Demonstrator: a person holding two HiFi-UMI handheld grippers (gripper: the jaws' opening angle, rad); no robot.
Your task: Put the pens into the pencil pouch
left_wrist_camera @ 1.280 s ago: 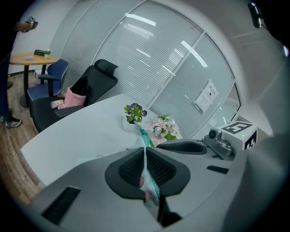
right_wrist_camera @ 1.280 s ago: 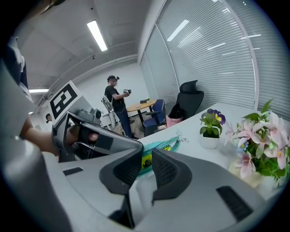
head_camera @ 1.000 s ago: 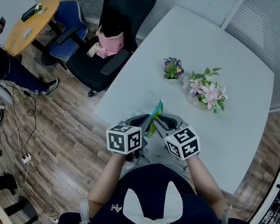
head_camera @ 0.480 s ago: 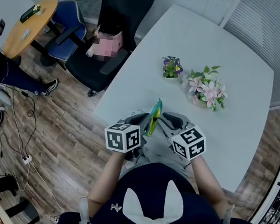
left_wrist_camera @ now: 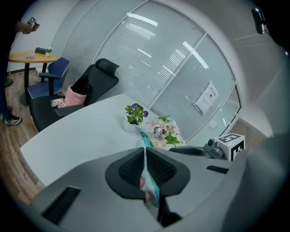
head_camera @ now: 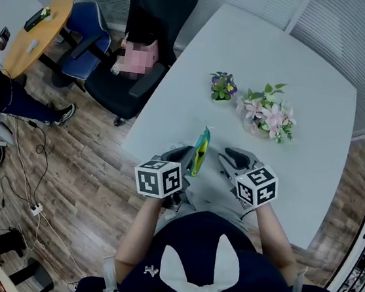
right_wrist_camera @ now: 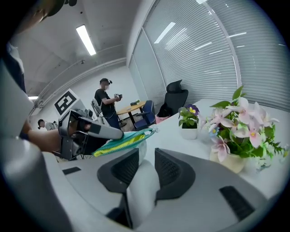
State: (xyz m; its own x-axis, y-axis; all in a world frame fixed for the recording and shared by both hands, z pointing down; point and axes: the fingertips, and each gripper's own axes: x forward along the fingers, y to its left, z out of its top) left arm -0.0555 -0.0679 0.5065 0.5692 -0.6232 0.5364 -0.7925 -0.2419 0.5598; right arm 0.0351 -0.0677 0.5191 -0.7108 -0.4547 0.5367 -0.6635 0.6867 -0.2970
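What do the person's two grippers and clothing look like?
Both the left gripper and right gripper have grey bodies, black textured pads and a white cube with black square markers. The person wears a dark top with a white bow.

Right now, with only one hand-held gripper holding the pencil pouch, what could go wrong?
The left hand-held gripper alone clamps one end of the pencil pouch, so the pouch may slip or sag above the near edge of the table. The small flower pot and the pink flowers stand just beyond it. A wide swing could knock them over.
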